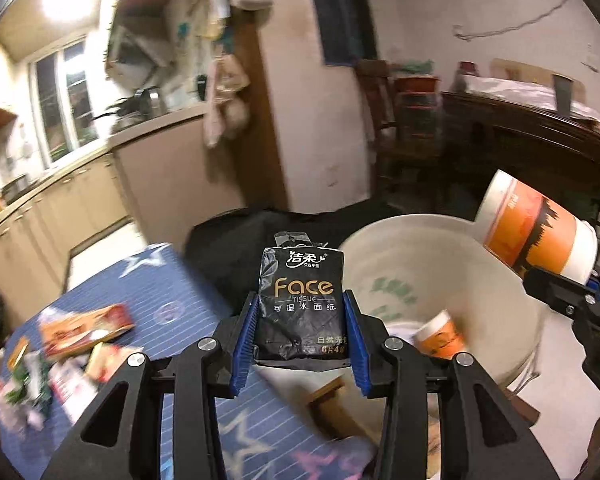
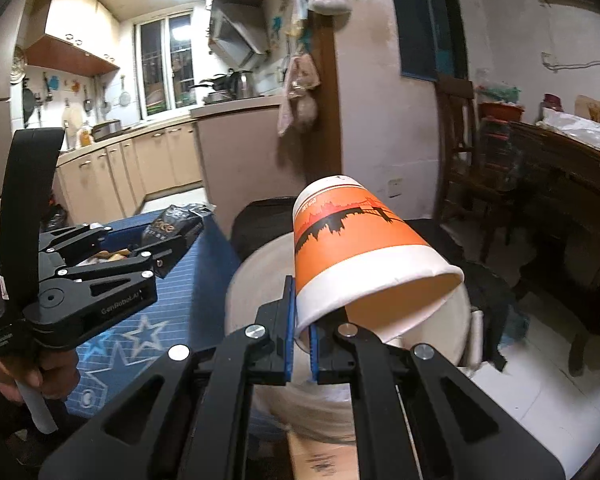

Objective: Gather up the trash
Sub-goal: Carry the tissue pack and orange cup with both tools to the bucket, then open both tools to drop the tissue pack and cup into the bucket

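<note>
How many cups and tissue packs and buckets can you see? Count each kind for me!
Orange paper cups: 2, one pinched by the right gripper, one lying in the bucket
Black tissue packs: 1, in the left gripper
White buckets: 1
Total: 4

Blue star-patterned tablecloth carries scattered wrappers.

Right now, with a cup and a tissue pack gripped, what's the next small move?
Probably open the right tongs: they pinch the orange paper cup by its rim, tilted over the white bucket, where another cup already lies.
</note>
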### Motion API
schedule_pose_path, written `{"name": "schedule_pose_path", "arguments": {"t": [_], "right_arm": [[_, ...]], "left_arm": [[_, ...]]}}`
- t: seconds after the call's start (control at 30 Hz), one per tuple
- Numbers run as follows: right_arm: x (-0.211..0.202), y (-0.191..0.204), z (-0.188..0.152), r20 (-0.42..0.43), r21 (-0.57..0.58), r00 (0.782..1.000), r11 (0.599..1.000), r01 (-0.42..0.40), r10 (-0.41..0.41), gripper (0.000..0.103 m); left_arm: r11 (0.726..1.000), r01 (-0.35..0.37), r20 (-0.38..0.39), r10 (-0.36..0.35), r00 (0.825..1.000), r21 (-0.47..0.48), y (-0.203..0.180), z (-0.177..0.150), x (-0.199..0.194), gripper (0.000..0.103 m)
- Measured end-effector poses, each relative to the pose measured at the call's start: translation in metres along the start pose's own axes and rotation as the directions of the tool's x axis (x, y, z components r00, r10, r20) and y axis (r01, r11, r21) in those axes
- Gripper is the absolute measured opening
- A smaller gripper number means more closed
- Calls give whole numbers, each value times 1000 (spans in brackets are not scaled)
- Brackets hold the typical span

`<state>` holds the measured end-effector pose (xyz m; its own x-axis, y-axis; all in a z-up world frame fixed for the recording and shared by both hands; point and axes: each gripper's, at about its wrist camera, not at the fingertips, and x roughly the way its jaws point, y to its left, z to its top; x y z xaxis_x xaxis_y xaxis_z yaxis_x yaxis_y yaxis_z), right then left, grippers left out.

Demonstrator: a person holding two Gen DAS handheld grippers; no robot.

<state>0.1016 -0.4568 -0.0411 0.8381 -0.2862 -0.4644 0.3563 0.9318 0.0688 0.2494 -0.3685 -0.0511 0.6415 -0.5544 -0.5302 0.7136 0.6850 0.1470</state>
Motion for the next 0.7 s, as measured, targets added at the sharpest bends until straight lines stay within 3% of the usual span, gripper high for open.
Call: {"name": "schedule_pose_path", "arguments": {"t": [0.13,0.37,0.6,0.67,0.7], "right_arm": [[8,-24,5,-12,20,999,999,45,-44,4],[26,-48,7,-55,40,996,997,70,-68,4],[39,-50,6,-92,43,994,997,65,-61,5],[43,-50,7,-97,45,993,997,65,-60,6],[43,-51,7,-98,47,993,997,63,-58,13]], "left_arm": [[996,78,8,-79,997,45,-23,11,15,42],[970,229,-15,-229,973,79,-44,25,44,43],[963,250,-15,-250,968,99,-47,32,56,45],[960,257,-13,-257,966,107,-49,33,58,58],[960,258,-5,-259,966,113,-50,33,57,64]]}}
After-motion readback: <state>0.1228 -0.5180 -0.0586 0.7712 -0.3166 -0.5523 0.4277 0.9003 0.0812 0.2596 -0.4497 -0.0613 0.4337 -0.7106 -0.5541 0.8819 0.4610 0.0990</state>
